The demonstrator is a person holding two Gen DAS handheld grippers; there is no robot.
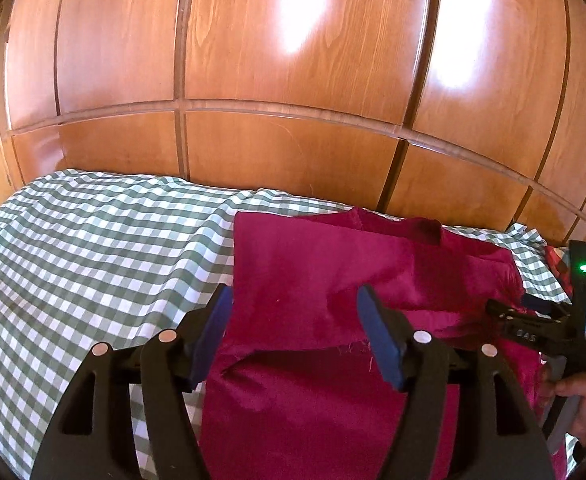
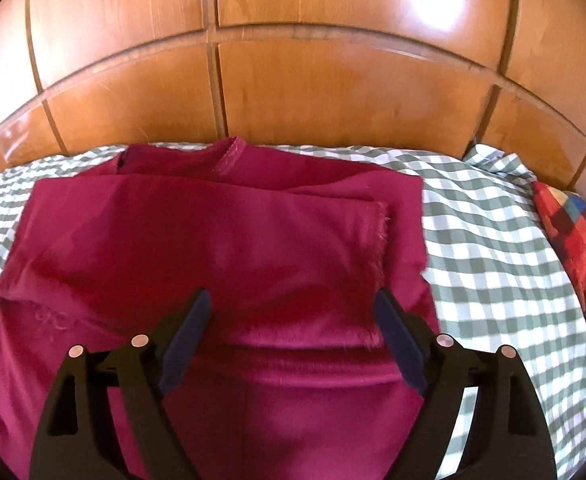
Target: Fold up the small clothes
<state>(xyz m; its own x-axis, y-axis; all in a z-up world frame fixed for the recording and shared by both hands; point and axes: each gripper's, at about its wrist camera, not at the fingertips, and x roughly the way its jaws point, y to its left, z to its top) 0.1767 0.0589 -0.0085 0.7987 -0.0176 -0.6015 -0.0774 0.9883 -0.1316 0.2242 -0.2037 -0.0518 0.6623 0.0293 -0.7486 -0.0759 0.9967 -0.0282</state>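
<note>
Both grippers — left [image 1: 293,320], right [image 2: 293,332] — gape empty above the crimson garment [image 2: 213,240]; no legible writing.

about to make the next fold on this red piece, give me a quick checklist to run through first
1. left gripper free of cloth: ok, jaws open above the crimson garment, nothing pinched.
2. right gripper free of cloth: ok, jaws open, nothing between them.
3. Garment lies on the green checked sheet: ok.
4. Layers squared up: not ok, a frayed edge sits inside the right border, and the top is rumpled.
5. Plaid cloth apart from the garment: ok.
6. Near hem placement: cannot tell, hidden by the grippers.
</note>
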